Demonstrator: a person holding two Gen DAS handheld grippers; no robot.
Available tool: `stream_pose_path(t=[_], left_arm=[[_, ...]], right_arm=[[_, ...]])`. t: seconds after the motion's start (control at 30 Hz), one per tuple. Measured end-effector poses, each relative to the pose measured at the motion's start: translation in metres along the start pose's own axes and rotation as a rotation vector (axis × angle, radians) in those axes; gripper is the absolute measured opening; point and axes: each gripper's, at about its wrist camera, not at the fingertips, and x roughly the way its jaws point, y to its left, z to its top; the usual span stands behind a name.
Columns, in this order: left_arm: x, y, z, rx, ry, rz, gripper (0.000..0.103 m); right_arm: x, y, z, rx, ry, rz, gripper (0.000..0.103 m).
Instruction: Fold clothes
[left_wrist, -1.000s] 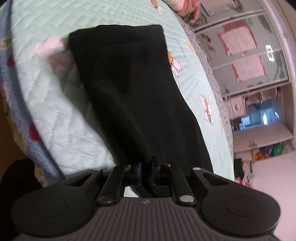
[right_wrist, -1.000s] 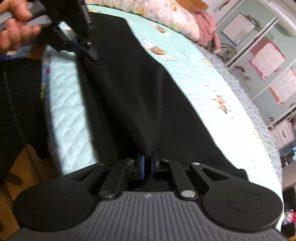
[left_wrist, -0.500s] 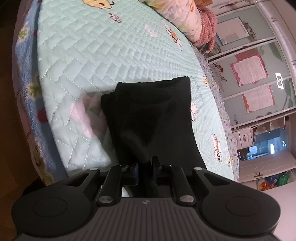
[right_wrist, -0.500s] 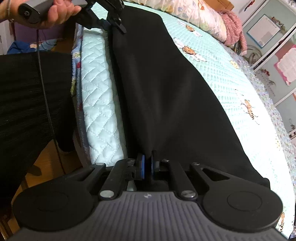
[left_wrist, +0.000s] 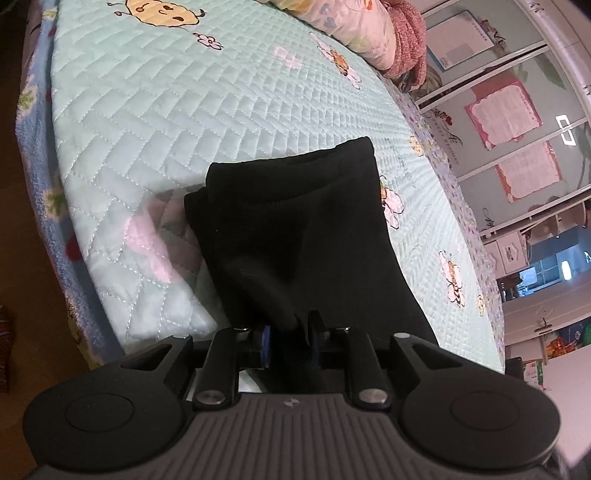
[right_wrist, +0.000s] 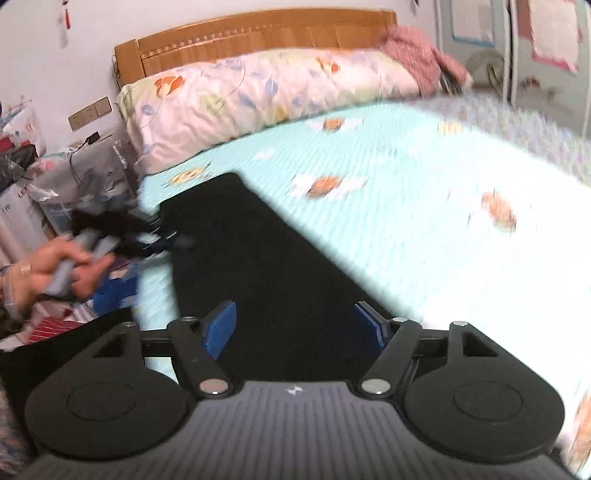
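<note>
A black garment (left_wrist: 310, 229) lies folded lengthwise on the pale green quilted bed (left_wrist: 177, 96), near its edge. My left gripper (left_wrist: 288, 336) is shut on a bunched fold of the garment at its near end. In the right wrist view the garment (right_wrist: 258, 258) stretches away as a long dark strip. My right gripper (right_wrist: 295, 325) is open just above its near end, blue pads apart and holding nothing. The left gripper (right_wrist: 162, 240) shows there at the garment's far left edge, held by a hand (right_wrist: 55, 273).
A floral pillow (right_wrist: 258, 96) and a pink knitted item (right_wrist: 417, 59) lie at the wooden headboard (right_wrist: 236, 40). The bed edge drops to the floor (left_wrist: 22, 258) at left. Cluttered bags and boxes (right_wrist: 55, 184) stand beside the bed. Wardrobe doors (left_wrist: 517, 122) are at right.
My right gripper has opened and let go of the garment, and has swung to face the headboard. The left gripper still holds its fold, loosened slightly, and the garment's far end lies nearer.
</note>
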Motion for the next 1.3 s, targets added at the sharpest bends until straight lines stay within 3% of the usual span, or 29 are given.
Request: stream_pose_path(t=[0.17,0.23,0.43,0.9,1.3], left_arm=[[0.001,-0.002,0.003,-0.005,0.009,0.013,0.020],[0.003,-0.001,0.005,-0.012,0.018,0.017,0.020],[0.005,-0.005,0.004,0.009,0.021,0.032,0.020],[0.005,-0.005,0.004,0.001,0.029,0.031,0.021],[0.006,-0.007,0.005,0.007,0.030,0.035,0.022]], right_arm=[[0.085,-0.034,0.028,0.002,0.140,0.120,0.071],[0.113,-0.042,0.031,0.009,0.196,0.176,0.063],[0.146,-0.055,0.034,0.030,0.259,0.274,0.062],[0.152,-0.084,0.035,0.201,0.303,0.540,0.063],[0.136,-0.074,0.041,0.130,0.258,0.550,0.062]])
